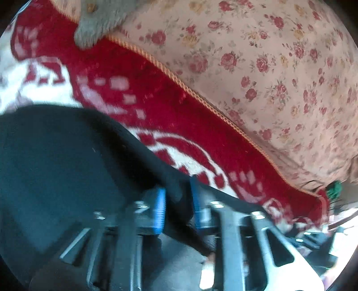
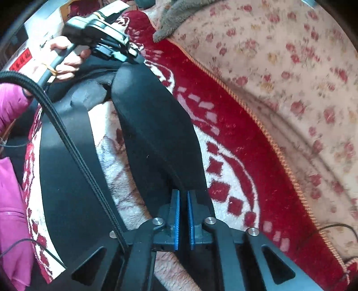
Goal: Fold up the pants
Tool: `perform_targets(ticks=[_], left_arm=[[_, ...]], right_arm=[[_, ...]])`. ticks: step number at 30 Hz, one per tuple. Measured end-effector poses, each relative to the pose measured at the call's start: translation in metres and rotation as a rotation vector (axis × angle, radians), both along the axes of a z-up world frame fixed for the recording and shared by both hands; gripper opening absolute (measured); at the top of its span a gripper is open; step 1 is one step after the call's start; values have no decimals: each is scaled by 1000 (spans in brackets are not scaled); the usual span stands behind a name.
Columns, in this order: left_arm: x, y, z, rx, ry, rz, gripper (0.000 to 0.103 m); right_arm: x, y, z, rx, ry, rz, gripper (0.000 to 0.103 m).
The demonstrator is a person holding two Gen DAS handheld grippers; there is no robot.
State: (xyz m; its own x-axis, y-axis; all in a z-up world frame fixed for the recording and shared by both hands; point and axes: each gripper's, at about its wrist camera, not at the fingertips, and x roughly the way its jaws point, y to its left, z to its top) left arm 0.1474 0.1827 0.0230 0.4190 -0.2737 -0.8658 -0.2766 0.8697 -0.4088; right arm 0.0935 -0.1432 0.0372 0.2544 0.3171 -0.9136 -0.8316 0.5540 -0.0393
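Observation:
Black pants [image 2: 152, 125] lie spread on a red and white blanket [image 2: 235, 138], their two legs running down the right wrist view. My right gripper [image 2: 183, 212] is shut on the pants, its blue pads [image 2: 176, 215] pinching the edge of the right leg near the bottom. At the top left, a hand [image 2: 67, 65] holds the other gripper at the waist end. In the blurred left wrist view, my left gripper [image 1: 177, 202] is shut on the pants [image 1: 56, 156], with a fold of black fabric between its blue pads [image 1: 160, 208].
A floral sheet [image 1: 268, 67] lies beyond the blanket's [image 1: 156, 100] orange corded edge. A grey fuzzy cloth [image 1: 98, 20] sits at the far edge. A black braided cable [image 2: 73, 143] crosses the left pant leg. A pink sleeve [image 2: 11, 107] is at the left.

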Motion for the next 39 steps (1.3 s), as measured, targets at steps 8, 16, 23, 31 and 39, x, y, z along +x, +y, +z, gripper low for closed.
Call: perform_targets(ticks=[8, 16, 23, 31, 39], left_arm=[[-30, 1, 38, 27, -128, 6, 7], [-120, 0, 70, 82, -226, -18, 7], [-195, -2, 44, 143, -202, 18, 7], [-221, -1, 8, 112, -219, 59, 10], [-242, 59, 37, 72, -296, 196, 55]], right_arm=[[-27, -13, 30, 27, -115, -97, 4], [-92, -9, 57, 52, -162, -99, 4], [-154, -2, 39, 88, -141, -102, 4], [-179, -9, -9, 151, -147, -281, 6], [-197, -32, 10, 390, -97, -464, 24]])
